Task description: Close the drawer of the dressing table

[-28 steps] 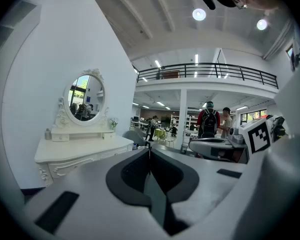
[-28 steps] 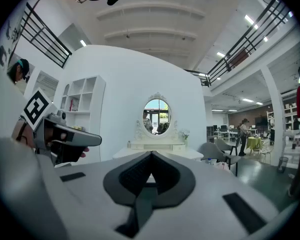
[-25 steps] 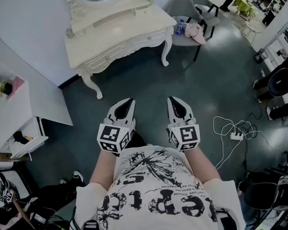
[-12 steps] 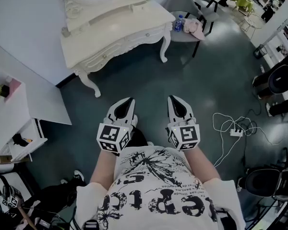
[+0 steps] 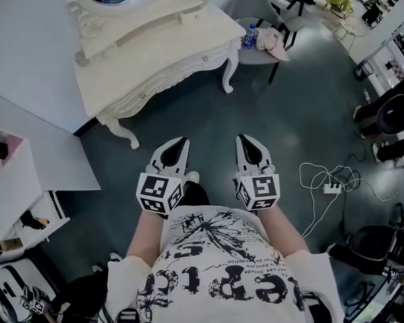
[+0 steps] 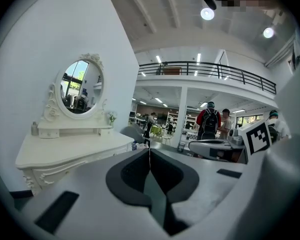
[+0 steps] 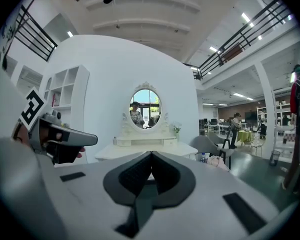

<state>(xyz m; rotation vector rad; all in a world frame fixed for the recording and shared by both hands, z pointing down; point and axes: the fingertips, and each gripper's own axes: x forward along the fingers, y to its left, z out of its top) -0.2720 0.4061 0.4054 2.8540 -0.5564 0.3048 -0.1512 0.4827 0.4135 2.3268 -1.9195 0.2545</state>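
Dressing table (image 5: 148, 46) at 11 o'clock from both grippers, well apart. Drawer front (image 5: 178, 75) faces them; open or shut unclear. Left gripper (image 5: 182, 142): fingers pressed together, nothing between. Right gripper (image 5: 242, 140): fingers together too, empty, table dead ahead.

- The left gripper (image 6: 150, 153) fills the lower part of the view, its two jaws pressed together with nothing between them.
- A white dressing table (image 6: 65, 151) with carved edges stands at the left against a pale wall (image 6: 35, 49).
- An oval mirror (image 6: 79, 86) in an ornate white frame rises from its top.
- A grey chair (image 6: 132, 133) sits just beyond the table.
- The right gripper (image 6: 195, 145) and its marker cube (image 6: 260, 136) show at the right.
- Far behind, people (image 6: 208, 123) stand under a railed balcony (image 6: 210, 71).
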